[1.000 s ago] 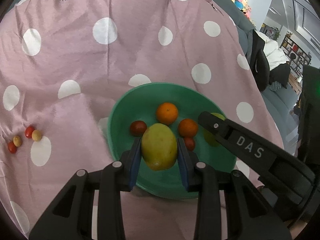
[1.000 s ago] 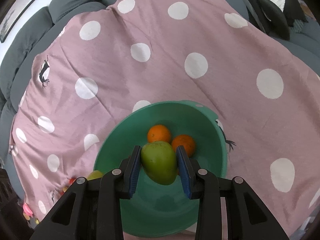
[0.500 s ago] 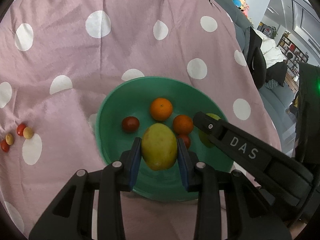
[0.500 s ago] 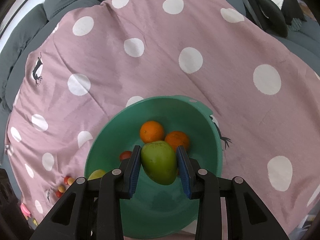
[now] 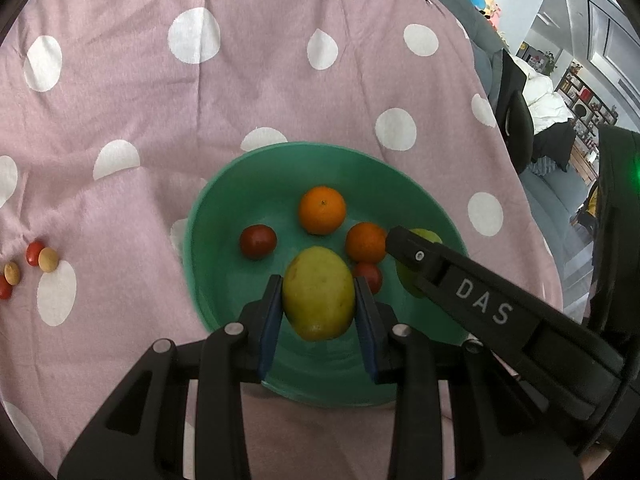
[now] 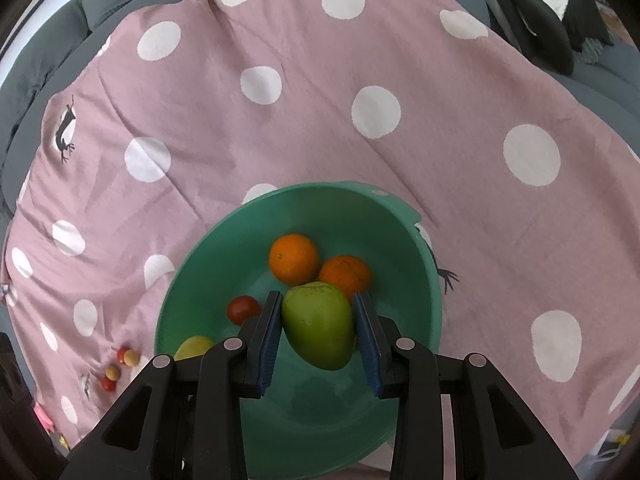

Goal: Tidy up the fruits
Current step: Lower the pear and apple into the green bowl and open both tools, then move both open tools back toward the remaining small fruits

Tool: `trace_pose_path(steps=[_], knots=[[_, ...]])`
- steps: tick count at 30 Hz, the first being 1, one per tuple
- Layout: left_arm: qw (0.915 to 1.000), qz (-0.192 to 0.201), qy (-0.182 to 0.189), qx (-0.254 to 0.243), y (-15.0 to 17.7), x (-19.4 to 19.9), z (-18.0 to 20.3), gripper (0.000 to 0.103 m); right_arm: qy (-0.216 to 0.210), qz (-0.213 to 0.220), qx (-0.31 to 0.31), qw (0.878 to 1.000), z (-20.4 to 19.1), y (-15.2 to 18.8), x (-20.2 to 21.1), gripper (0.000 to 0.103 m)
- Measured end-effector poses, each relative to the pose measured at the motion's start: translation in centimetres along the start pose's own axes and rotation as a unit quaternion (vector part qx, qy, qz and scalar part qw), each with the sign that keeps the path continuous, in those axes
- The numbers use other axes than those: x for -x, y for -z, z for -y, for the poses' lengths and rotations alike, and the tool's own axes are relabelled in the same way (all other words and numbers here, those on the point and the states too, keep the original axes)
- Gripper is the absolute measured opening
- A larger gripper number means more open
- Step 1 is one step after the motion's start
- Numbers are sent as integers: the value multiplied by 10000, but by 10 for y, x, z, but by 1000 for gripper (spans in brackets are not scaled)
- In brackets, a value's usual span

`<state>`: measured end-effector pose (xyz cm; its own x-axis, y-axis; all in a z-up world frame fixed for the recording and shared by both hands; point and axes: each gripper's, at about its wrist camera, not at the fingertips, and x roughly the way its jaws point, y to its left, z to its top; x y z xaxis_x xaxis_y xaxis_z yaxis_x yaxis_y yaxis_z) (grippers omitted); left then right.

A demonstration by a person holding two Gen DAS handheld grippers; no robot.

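Observation:
A green bowl [image 5: 224, 216] [image 6: 188, 280] sits on a pink polka-dot cloth. It holds two oranges [image 5: 322, 209] [image 6: 294, 258], and red tomatoes [image 5: 258, 241] [image 6: 243, 309]. My left gripper [image 5: 318, 300] is shut on a yellow-green mango [image 5: 318, 292] above the bowl's near side. My right gripper [image 6: 319, 326] is shut on a green mango [image 6: 319, 330] above the bowl; this gripper shows in the left wrist view [image 5: 404, 258] at the bowl's right. The yellow mango peeks into the right wrist view [image 6: 194, 347].
Several small red and yellow fruits [image 5: 40, 257] [image 6: 120, 364] lie on the cloth [image 5: 200, 100] left of the bowl. A grey sofa [image 6: 60, 40] surrounds the cloth. A dark cushion [image 6: 540, 28] lies at the far right.
Both grippers have risen and drawn back slightly over the bowl, still holding their mangoes. The bowl and its fruits have not moved.

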<state>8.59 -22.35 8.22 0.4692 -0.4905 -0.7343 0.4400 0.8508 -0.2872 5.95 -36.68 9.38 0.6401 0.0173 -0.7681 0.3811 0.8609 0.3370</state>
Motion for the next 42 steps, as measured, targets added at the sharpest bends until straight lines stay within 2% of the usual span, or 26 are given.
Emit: trace_pose_path(steps=[18,23,26,30,37,42], knots=[[10000,-49,-10,33,2,-5,0,34,93,-91,23,9999,0,3,-2,38],[10000,46,65,-27,2,3,1,40,104,-55,55,9999,-2,3,0,38],[9999,150,21,-36,1,12,0,46,85,39,116,9999,-5,3,3,44],[9998,211,13,18,-1,22,-7,52,35,155,183,9997,-7,2,10,45],[9981,381,-332,356,-1,43,-39,56,38,234,262,9994,-10,1,15,45],[9933,460,-678,815,5,59,-75,57,-7,179,391,9991,-16,3,15,45]])
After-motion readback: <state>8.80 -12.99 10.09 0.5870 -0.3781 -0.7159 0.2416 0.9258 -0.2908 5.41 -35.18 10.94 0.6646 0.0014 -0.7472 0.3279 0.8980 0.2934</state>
